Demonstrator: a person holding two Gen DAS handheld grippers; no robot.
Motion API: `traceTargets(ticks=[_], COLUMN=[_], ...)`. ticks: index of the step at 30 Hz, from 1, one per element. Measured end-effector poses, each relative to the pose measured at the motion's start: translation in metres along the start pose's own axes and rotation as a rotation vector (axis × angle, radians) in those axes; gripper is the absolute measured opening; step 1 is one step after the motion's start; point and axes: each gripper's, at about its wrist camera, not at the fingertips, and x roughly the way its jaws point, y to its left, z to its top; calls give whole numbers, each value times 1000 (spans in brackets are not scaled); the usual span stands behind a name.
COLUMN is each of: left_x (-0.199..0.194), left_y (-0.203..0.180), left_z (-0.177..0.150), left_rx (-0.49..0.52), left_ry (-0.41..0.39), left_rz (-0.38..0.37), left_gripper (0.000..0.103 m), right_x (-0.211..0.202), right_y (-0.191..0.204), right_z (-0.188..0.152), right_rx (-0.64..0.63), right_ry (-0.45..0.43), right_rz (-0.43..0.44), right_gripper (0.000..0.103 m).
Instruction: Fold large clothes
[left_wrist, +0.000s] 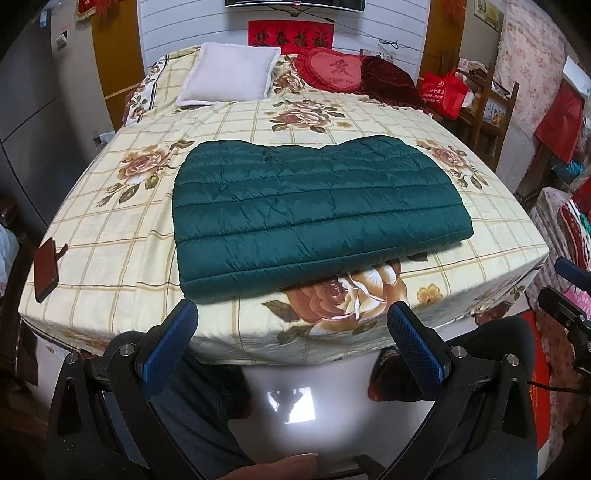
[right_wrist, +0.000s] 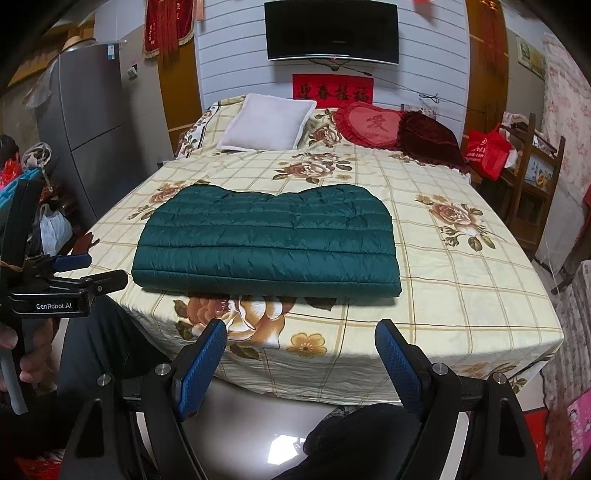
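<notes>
A dark green quilted jacket lies folded into a flat rectangle near the foot of the bed, on its floral check sheet. My left gripper hangs open in front of the bed's foot edge, short of the jacket, with nothing between its blue pads. My right gripper is likewise open and empty, held just off the bed's edge below the jacket. The left gripper also shows side-on at the left of the right wrist view, held by a hand.
A white pillow, a red heart cushion and a dark red cushion lie at the head. A dark phone lies on the sheet's left corner. A grey fridge stands left, a wooden chair right. The person's legs show below.
</notes>
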Motion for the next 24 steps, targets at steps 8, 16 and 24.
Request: traceTargets(ticks=[8,16,24], left_x=[2,5,8], left_y=[-1,-3,-3], left_z=[0,-1,-1], left_rx=[3,6,4], left_ry=[3,6,11], left_rz=[-1,-3,-6], left_gripper=[103,103,103], right_x=[1,2,4], right_y=[0,0,1], right_z=[2,3,3], right_rx=[1,3,-1], right_ry=[-1,2,1], right_rz=[0,1,2], right_gripper=[80,80,80])
